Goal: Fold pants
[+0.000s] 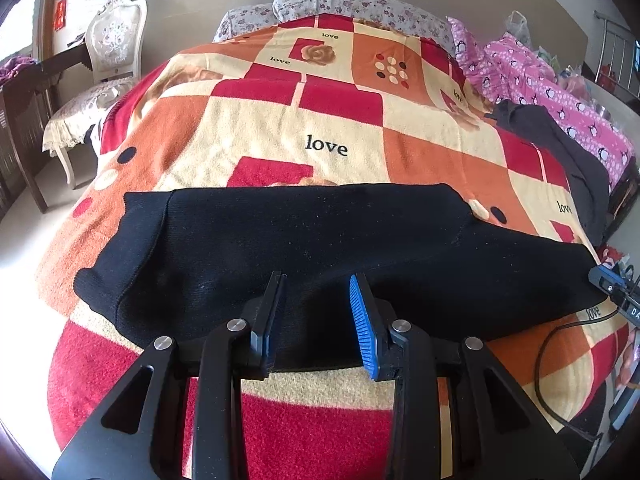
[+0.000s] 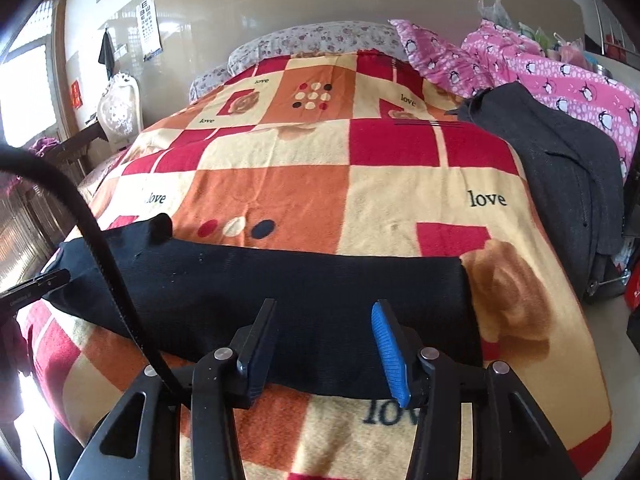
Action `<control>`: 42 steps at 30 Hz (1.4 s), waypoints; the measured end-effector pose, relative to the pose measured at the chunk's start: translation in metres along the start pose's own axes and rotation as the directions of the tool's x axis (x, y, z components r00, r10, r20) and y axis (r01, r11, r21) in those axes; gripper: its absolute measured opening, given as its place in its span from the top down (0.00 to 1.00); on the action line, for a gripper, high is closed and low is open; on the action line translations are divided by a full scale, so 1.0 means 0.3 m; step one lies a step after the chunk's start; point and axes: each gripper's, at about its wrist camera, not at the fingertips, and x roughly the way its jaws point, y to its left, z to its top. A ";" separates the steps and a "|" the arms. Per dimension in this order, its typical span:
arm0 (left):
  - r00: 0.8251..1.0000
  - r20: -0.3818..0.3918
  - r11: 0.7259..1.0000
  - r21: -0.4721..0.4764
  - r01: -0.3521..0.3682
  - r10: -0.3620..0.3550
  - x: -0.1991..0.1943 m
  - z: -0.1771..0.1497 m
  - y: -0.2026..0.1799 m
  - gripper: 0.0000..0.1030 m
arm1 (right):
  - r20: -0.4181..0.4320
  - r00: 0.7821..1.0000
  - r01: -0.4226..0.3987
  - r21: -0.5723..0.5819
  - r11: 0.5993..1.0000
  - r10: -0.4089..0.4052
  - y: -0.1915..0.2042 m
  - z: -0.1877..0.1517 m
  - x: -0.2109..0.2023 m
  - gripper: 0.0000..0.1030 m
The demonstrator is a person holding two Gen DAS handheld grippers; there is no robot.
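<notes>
Left wrist view: the black pants (image 1: 320,240) lay flat across the blanket (image 1: 280,120), spread from 9 to 3 o'clock. The left gripper (image 1: 318,284) hung wide apart over their near edge, holding nothing. The right gripper (image 2: 326,308) was spread too, over the pants' right end.

The pants (image 1: 320,248) lie across the near end of the bed (image 1: 280,128) — on its blanket (image 2: 280,184). Behind the pants: pillows (image 1: 340,4). Right of the pants: a second garment (image 2: 560,168), on a quilt (image 2: 560,72). Left of the pants, off the bed — a chair (image 1: 108,60).
</notes>
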 end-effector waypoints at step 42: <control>1.000 -0.002 0.999 -0.027 0.028 -0.028 -0.042 0.011 0.030 0.45 | -0.071 0.994 -0.081 0.041 0.996 0.084 0.096 -0.024 0.086 0.50</control>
